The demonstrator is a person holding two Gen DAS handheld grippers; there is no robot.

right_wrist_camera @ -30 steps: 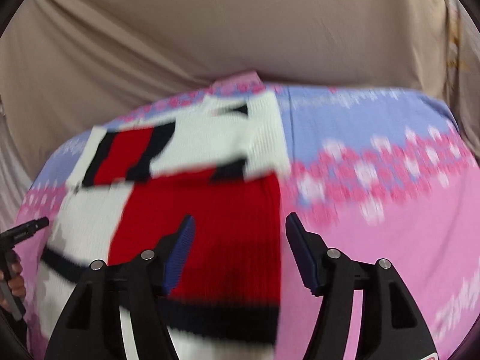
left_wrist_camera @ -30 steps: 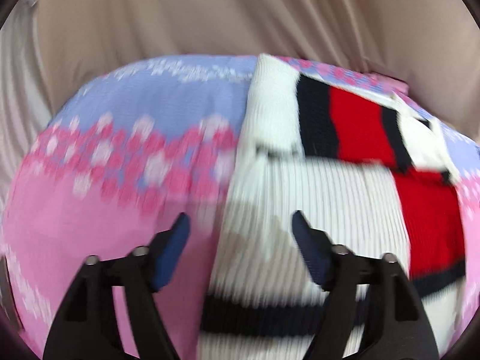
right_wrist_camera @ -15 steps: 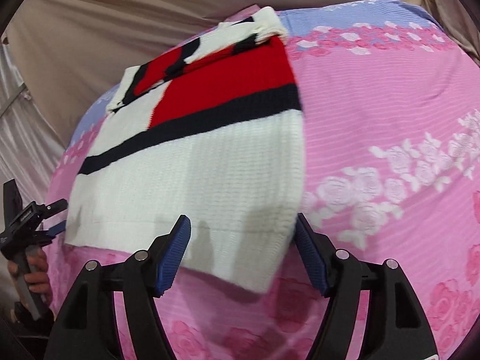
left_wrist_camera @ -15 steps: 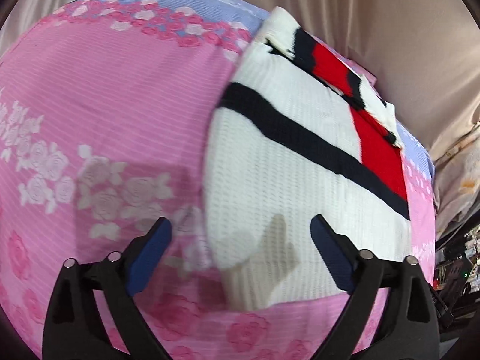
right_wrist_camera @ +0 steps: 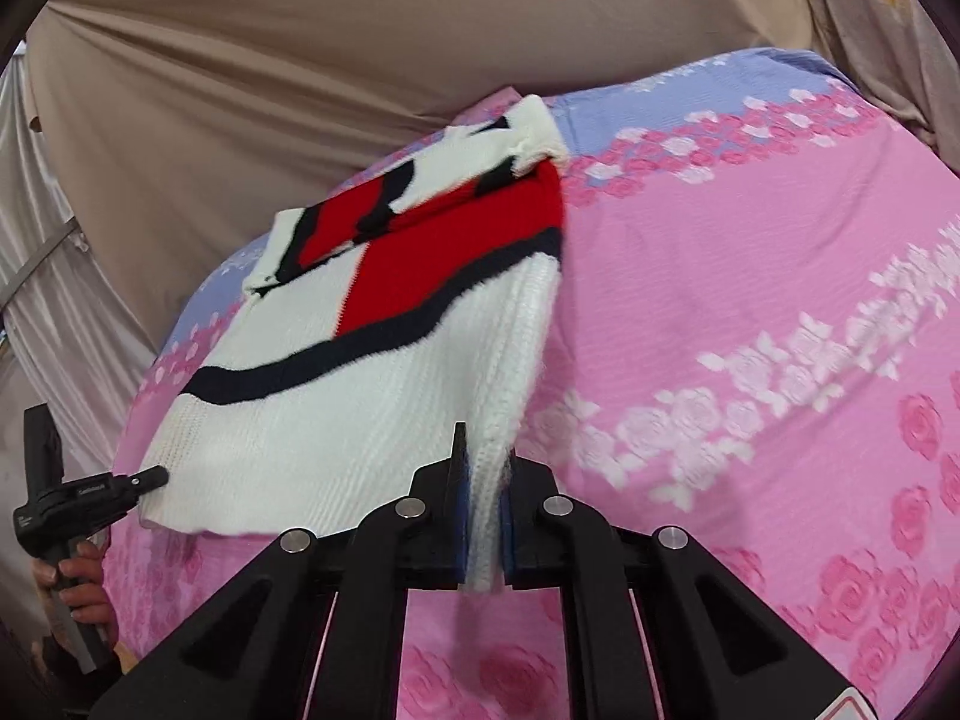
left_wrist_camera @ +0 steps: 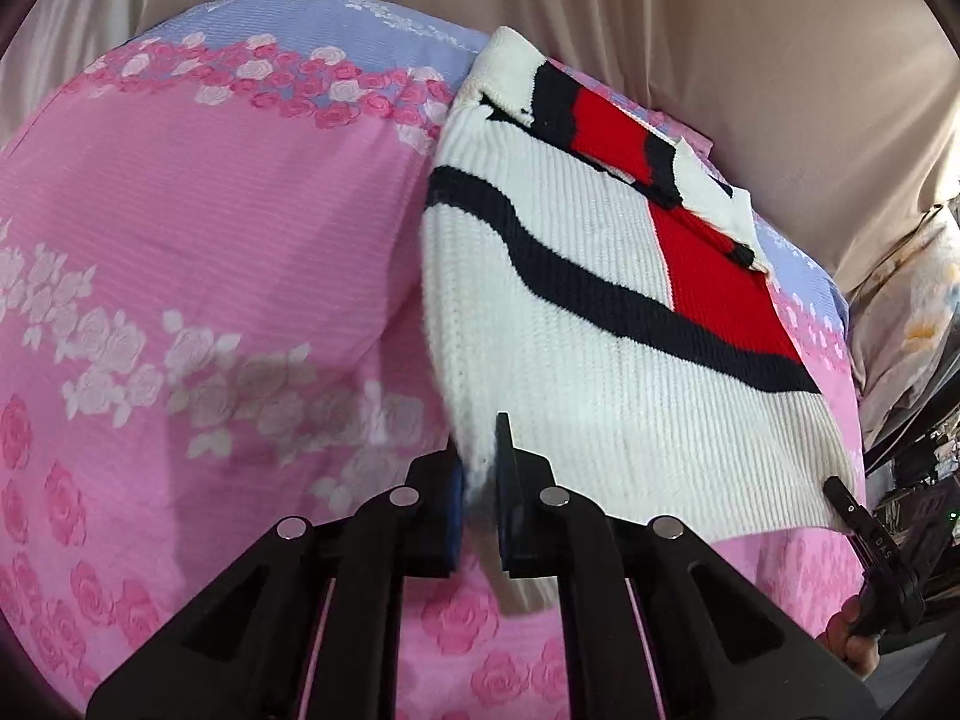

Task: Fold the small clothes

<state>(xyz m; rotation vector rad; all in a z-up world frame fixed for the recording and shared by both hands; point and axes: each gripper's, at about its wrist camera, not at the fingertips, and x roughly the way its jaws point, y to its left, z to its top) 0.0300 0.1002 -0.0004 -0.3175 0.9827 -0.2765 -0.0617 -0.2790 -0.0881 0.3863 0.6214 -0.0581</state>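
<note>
A small white knitted sweater (left_wrist_camera: 600,324) (right_wrist_camera: 336,420) with a red block and dark navy stripes lies on a pink rose-print bedspread (left_wrist_camera: 198,276) (right_wrist_camera: 750,330). Its sleeves are folded across the far end. My left gripper (left_wrist_camera: 477,480) is shut on the sweater's near left hem corner, which is lifted a little. My right gripper (right_wrist_camera: 483,480) is shut on the near right hem corner, with white knit pinched between its blue pads. Each gripper also shows at the edge of the other's view, held in a hand (right_wrist_camera: 78,576).
The bedspread turns lilac-blue (right_wrist_camera: 690,90) at its far end. Beige draped cloth (left_wrist_camera: 660,18) (right_wrist_camera: 300,60) hangs behind the bed. A floral cloth (left_wrist_camera: 900,300) and dark clutter sit at the right edge of the left wrist view.
Both grippers were open over the sweater's hem half a second ago. Now each has shut on a hem corner, and the near edge is raised off the bedspread.
</note>
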